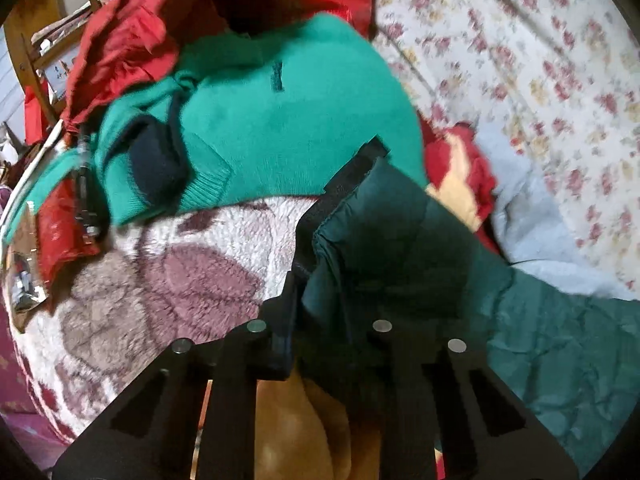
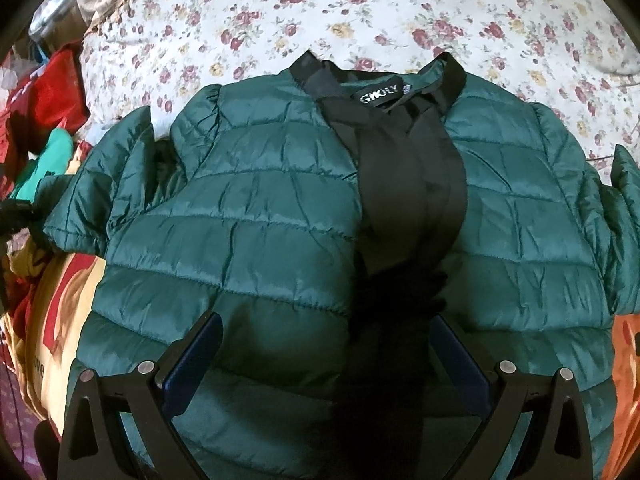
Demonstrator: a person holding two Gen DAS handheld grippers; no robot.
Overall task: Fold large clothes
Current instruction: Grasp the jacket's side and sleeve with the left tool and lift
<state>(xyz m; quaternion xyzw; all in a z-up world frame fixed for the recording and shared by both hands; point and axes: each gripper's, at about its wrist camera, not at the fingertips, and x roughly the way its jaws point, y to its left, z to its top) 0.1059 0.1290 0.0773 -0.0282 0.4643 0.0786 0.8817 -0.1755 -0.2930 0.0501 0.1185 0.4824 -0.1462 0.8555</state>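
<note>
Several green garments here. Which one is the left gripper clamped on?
The dark green quilted jacket, held by its sleeve cuff in the left gripper; the brighter green knitted sweater lies untouched behind.

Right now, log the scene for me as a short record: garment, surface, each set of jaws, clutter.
garment: dark green quilted jacket, spread front up, black collar at the far end
surface: floral bedsheet
left gripper: jaws shut on the jacket's cuff
right gripper: jaws open above the jacket's hem
clutter: green sweater and red garment piled to the left
</note>
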